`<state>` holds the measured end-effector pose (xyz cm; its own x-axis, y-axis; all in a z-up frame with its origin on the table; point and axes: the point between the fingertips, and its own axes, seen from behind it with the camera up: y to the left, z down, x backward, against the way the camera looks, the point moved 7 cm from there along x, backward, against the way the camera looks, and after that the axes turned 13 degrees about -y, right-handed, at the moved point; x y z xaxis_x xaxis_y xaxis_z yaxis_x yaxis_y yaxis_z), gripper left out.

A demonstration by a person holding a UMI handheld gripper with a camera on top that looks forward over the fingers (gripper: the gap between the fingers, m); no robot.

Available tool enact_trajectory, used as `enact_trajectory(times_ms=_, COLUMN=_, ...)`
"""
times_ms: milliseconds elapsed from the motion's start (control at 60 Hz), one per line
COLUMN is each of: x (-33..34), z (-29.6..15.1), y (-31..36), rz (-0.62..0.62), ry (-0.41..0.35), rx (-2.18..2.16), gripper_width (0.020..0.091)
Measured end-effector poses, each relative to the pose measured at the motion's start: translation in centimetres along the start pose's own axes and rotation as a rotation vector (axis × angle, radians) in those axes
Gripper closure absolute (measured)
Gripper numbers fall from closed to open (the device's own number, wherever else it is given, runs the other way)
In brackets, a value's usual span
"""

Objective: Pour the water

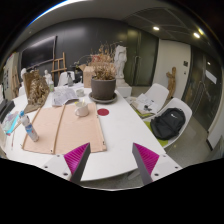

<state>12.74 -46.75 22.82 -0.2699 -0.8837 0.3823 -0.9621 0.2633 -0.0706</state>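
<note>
A clear water bottle with a blue label stands at the left end of a tan mat on the white table. A small white cup sits at the mat's far corner, with a red coaster just to its right. My gripper hovers above the table's near edge. Its magenta pads are spread wide with nothing between them. The bottle lies well to the left, beyond the left finger. The cup is ahead, slightly left.
A potted plant with dry stems stands behind the cup. Crumpled paper and other clutter sit at the table's far left. A black backpack rests on a chair at the right, next to a white chair.
</note>
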Motion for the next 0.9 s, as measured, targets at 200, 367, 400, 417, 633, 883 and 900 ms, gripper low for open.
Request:
enact_trajectory(times_ms=200, x=0.2, z=1.4, y=6.5, rz=-0.104, ry=0.014, rx=0.007, gripper_width=0.0245)
enact_trajectory(times_ms=367, x=0.6, z=3.1, y=14.9, rz=-0.220, ry=0.008, rx=0.034, gripper_width=0.0244)
enact_trajectory(times_ms=400, x=0.7, z=3.6, y=17.0, rz=-0.248, ry=0.003, rx=0.037, gripper_width=0.0244)
enact_trajectory(times_ms=417, x=0.7, z=3.8, y=18.0, rz=-0.260, ry=0.000, rx=0.037, gripper_width=0.0244)
enact_trajectory(times_ms=633, x=-0.7, z=6.1, y=32.1, rz=-0.379, ry=-0.051, rx=0.007, gripper_width=0.0247)
enact_trajectory(times_ms=883, x=-8.0, z=6.5, y=43.4, rz=-0.365, ry=-0.183, rx=0.026, gripper_width=0.0247)
enact_trajectory(times_ms=900, x=-8.6, z=6.5, y=43.8, rz=-0.360, ry=-0.188, rx=0.023, gripper_width=0.0247)
